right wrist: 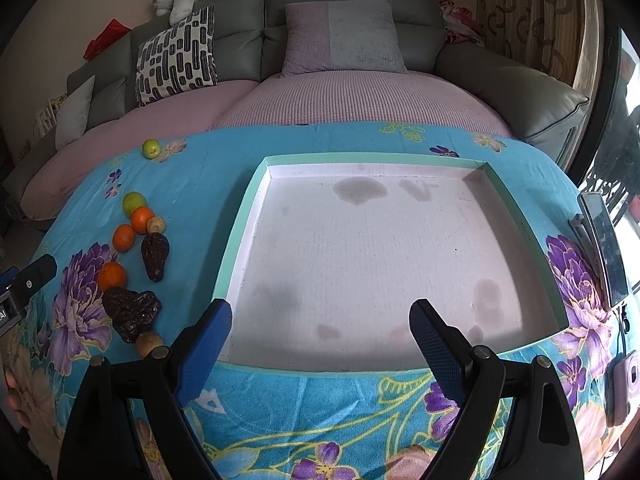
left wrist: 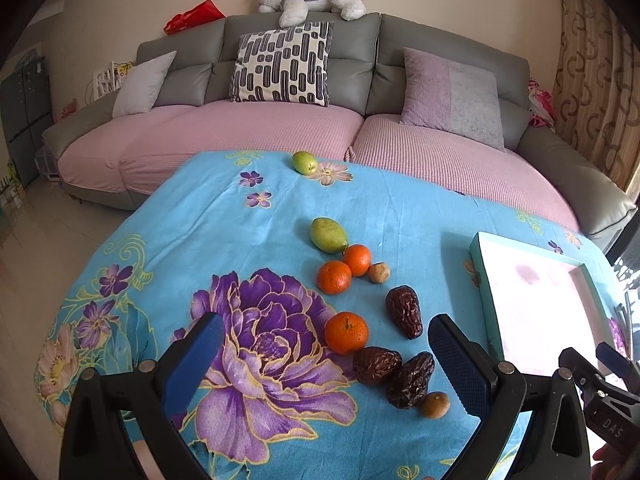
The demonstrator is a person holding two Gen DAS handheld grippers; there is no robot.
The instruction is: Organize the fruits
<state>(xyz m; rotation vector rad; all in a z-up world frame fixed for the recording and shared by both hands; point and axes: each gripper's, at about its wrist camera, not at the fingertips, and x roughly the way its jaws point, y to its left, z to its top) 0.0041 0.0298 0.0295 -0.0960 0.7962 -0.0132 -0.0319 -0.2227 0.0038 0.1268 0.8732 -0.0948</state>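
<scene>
I see a table covered with a bright blue cloth with big purple flowers (left wrist: pixel 264 216). My left gripper (left wrist: pixel 324 354) hangs over the fruit. Its blue fingers (left wrist: pixel 196 354) stand wide apart and hold nothing. My right gripper (right wrist: pixel 320 338) hangs over the near edge of a shallow square tray with a teal rim and a pale pink floor (right wrist: pixel 245 224). Its blue fingers (right wrist: pixel 206 338) are wide apart too, with nothing in them.

The tray has no fruit in it. I see some dark stains on its floor. It sits on the right part of the table, and the fruit lies to its left on the cloth.

The fruit makes a loose line. Closest to my left gripper is a small round brown fruit (left wrist: pixel 435 404). It touches a wrinkled dark brown date (left wrist: pixel 411 378), which leans on a second dark date (left wrist: pixel 376 365). Right beside that one sits a round orange tangerine (left wrist: pixel 346 332). A third dark date (left wrist: pixel 404 311) lies alone, a little closer to the tray. Farther back, two more orange tangerines (left wrist: pixel 334 277) touch each other, with another small brown fruit (left wrist: pixel 379 272) next to them. A green pear-shaped fruit (left wrist: pixel 329 234) sits just behind them. A smaller green fruit (left wrist: pixel 305 162) rests by itself near the far edge of the table.

Behind the table stands a grey sofa with pink seat covers (left wrist: pixel 280 120).
</scene>
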